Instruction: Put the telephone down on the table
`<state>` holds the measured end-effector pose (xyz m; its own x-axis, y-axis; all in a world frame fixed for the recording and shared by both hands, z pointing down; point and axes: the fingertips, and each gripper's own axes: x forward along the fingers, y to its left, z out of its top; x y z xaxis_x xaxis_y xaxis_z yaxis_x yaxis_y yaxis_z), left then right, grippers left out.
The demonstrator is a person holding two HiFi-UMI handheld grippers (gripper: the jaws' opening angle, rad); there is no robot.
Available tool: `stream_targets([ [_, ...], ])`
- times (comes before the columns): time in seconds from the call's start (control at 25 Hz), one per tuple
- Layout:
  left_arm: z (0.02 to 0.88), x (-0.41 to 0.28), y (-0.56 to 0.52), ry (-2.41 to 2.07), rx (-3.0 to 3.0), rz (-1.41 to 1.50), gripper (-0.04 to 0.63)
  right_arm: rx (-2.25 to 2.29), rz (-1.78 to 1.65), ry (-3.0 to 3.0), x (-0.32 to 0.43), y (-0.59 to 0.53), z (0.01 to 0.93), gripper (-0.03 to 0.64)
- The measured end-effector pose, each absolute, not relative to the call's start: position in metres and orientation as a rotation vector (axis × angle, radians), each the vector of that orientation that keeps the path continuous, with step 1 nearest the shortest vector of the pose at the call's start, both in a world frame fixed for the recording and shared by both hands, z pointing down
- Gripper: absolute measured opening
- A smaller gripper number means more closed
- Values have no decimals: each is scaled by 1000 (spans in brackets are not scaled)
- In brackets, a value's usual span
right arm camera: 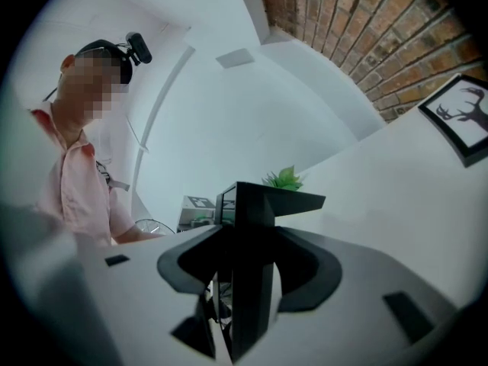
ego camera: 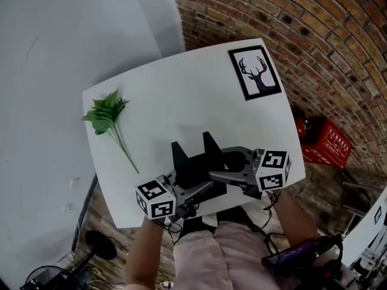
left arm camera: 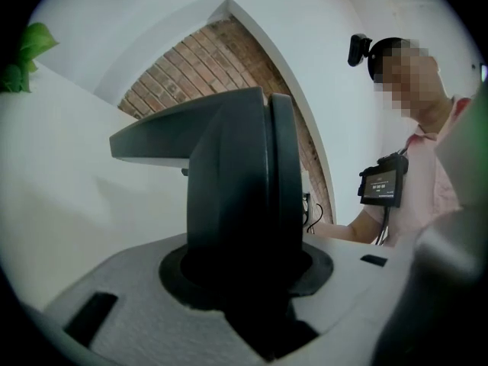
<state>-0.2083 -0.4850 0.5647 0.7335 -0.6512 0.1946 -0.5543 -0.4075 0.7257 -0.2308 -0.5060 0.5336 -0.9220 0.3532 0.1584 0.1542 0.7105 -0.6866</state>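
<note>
The head camera looked steeply down on the white table (ego camera: 199, 83) from above. The cameras on the left gripper (ego camera: 196, 191) and right gripper (ego camera: 222, 174) sat close behind their jaws, roughly level, facing each other across the black telephone (ego camera: 192, 162). The right shared the leafy sprig (ego camera: 107, 116) and deer picture (ego camera: 255, 72) with the head view; the left, seemingly, only the sprig.

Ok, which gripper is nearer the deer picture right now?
Right. The right gripper grips the telephone on its right side, below the deer picture at the table's far right corner. The left gripper grips its left side, farther off.
</note>
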Motion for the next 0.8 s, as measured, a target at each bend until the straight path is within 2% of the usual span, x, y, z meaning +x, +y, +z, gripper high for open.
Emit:
stream_targets([
  [0.8,604,-214,-490,-855,1938,-255,167,-370,1126,-2492,-240,-512,578,213],
])
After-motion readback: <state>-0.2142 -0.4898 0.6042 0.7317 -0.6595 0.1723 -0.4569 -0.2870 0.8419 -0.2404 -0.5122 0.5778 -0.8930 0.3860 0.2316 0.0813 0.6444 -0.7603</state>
